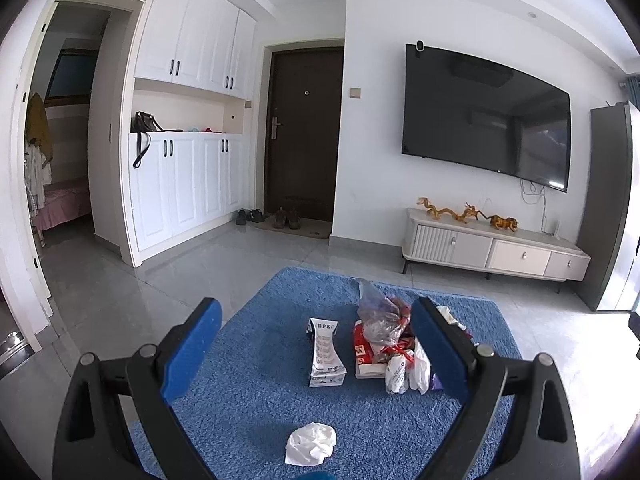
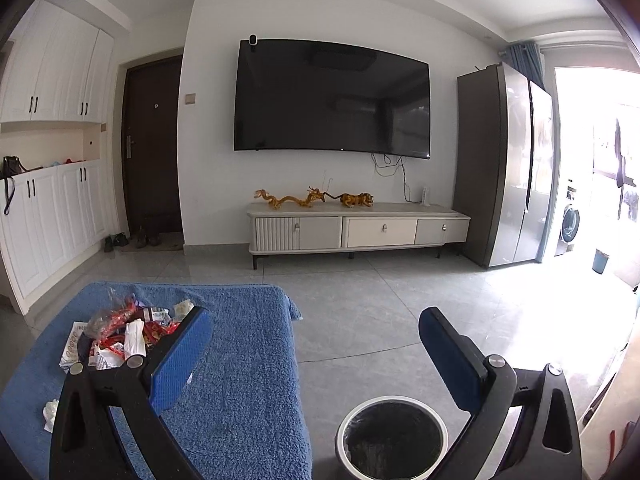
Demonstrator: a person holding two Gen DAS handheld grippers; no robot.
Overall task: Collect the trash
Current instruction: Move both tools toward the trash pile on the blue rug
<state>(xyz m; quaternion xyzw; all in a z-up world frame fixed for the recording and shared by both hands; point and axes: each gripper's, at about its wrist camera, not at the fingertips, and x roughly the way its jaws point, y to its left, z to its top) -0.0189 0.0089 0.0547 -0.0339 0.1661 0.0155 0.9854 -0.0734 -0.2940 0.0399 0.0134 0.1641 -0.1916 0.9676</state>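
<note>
A heap of trash [image 1: 390,340] lies on a blue fuzzy cover [image 1: 256,392]: a plastic bag with red scraps, red and white wrappers, and a long printed paper packet [image 1: 325,354] to its left. A crumpled white tissue [image 1: 311,443] lies nearer to me. My left gripper [image 1: 318,344] hovers wide open above the cover with nothing between its blue pads. In the right wrist view the trash heap [image 2: 124,336] sits at the left. My right gripper [image 2: 316,350] is open and empty above a white round bin [image 2: 390,438] with a black liner on the floor.
Grey tiled floor [image 2: 380,300] stretches to a low TV cabinet [image 2: 356,228] under a wall TV [image 2: 332,96]. A tall fridge [image 2: 504,164] stands at the right, white cupboards [image 1: 188,176] and a dark door [image 1: 302,132] at the left. A small blue bucket [image 2: 600,261] is far right.
</note>
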